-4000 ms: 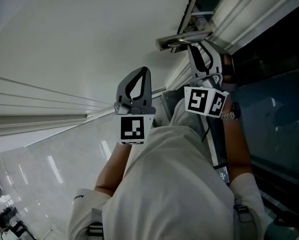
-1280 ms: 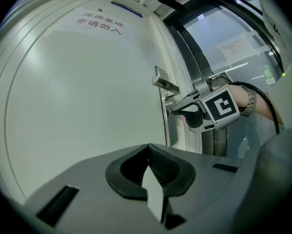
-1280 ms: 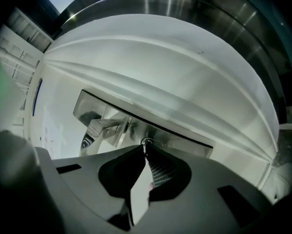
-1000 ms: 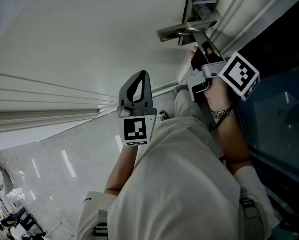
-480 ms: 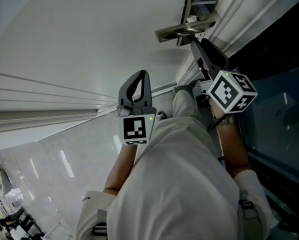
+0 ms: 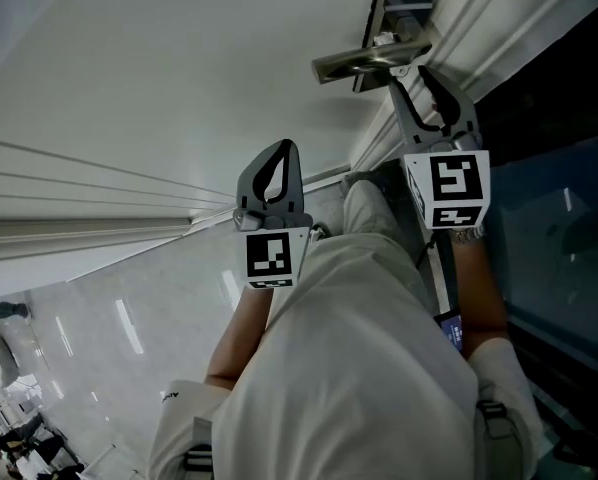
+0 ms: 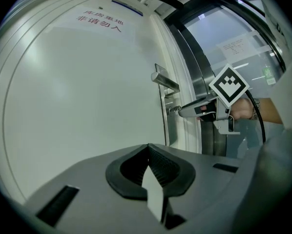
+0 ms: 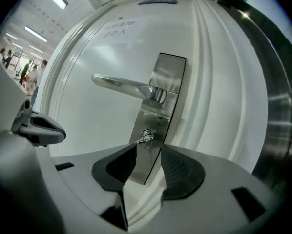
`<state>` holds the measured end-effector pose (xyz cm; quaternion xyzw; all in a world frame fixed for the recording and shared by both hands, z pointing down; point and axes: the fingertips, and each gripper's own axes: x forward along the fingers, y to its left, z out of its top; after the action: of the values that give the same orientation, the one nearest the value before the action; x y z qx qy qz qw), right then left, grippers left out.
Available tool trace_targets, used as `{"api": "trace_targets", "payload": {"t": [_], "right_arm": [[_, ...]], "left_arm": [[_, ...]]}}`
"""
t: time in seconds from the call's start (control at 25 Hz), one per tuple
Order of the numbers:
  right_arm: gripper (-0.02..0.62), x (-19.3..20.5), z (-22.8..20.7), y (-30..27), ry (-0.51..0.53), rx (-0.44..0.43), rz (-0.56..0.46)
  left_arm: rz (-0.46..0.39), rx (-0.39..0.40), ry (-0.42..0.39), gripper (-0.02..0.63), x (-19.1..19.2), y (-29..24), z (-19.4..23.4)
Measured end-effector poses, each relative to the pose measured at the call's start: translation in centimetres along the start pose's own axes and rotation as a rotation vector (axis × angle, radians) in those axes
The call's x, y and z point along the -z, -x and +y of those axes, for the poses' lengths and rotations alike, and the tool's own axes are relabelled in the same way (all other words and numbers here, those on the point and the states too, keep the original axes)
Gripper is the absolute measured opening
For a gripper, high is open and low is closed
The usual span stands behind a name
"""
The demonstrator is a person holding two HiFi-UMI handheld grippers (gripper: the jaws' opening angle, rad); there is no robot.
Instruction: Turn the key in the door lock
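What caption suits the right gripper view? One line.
Right hand-held gripper, jaws just opened and empty, faces the key in the door lock below the lever handle.

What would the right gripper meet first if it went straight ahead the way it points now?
Most likely the key in the lock plate, just ahead of the right gripper. Its jaws have just been opening and nothing is between them; depth is hard to judge.

**Tally at the door**

One door (image 8: 87, 130) carries one lever handle (image 8: 121, 86), one metal plate (image 8: 169, 74) and one key (image 8: 146, 138), all toward its right edge. Two grippers show, the left gripper (image 6: 277, 158) and the right gripper (image 6: 431, 88), each with one marker cube (image 6: 269, 256).
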<state>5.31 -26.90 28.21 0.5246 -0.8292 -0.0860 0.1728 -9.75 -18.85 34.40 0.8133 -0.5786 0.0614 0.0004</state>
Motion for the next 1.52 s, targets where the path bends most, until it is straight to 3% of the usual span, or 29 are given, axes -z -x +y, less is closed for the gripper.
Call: {"api": "trace_targets", "payload": {"t": [0.08, 0.36, 0.8, 1.0, 1.52], "right_arm": [[0.133, -0.3, 0.3, -0.2, 0.094, -0.003, 0.021], [0.133, -0.5, 0.4, -0.9, 0.567, 0.091, 0.07], [0.133, -0.7, 1.6, -1.8, 1.004, 0.099, 0.056], [0.118, -0.3, 1.6, -2.3, 1.111, 0.092, 0.062], [0.084, -0.4, 1.5, -2.2, 1.157, 0.219, 0.052]], "left_arm": [[0.0, -0.001, 0.0, 0.009, -0.1, 0.1, 0.0], [0.002, 0.002, -0.002, 0.009, 0.0, 0.1, -0.1], [0.002, 0.012, -0.013, 0.009, 0.0, 0.2, -0.4], [0.005, 0.005, -0.009, 0.009, 0.1, 0.3, -0.3], [0.004, 0.015, -0.009, 0.009, 0.1, -0.2, -0.5]]}}
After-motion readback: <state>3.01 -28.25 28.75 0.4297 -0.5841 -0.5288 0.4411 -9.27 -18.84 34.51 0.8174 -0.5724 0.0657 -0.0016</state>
